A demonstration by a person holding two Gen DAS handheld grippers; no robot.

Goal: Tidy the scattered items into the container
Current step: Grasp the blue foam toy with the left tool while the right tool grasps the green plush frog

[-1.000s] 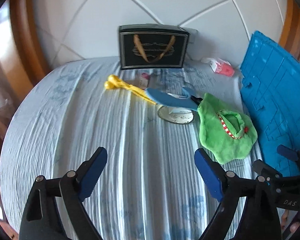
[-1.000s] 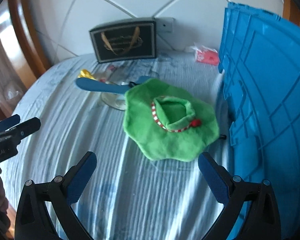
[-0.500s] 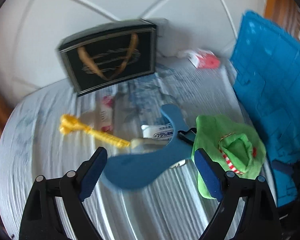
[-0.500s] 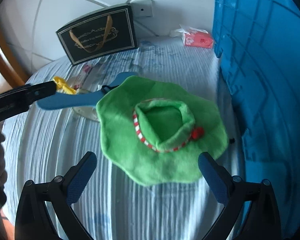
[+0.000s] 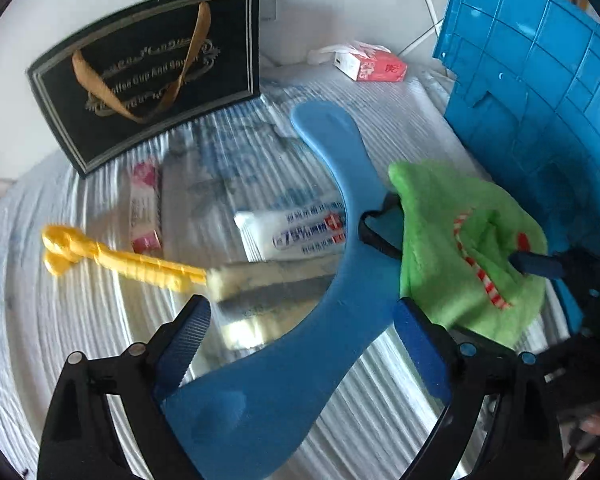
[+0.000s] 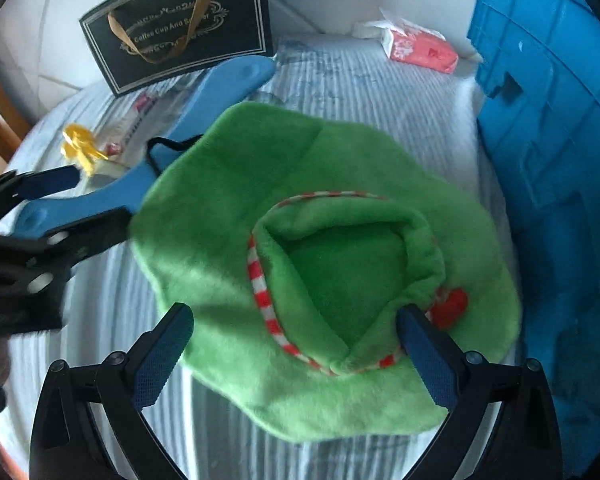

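While both tools hover low over the striped bed [image 5: 80, 320], each hand-held gripper has its jaws spread wide and holds nothing. Nearest the left hand-held gripper [image 5: 300, 344] lies the blue curved shoehorn-like tool [image 5: 340, 280]; its broad end sits between the fingers, and its long axis runs forward and bends slightly right. Nearest the right hand-held gripper [image 6: 296, 344] lies the green plush hat [image 6: 324, 256], its raised crown directly between the fingers, so this side is better placed for the hat. Just beyond, on the left, lie a white tube [image 5: 296, 232], a yellow plastic piece [image 5: 116, 258] and a pink sachet [image 5: 144, 208]. The blue container [image 6: 552, 160] stands close on the right, its wall just beside the hat brim, so open room lies to the left. Farther back stand a black gift bag [image 5: 148, 72] and a tissue pack [image 5: 372, 66] against the wall.
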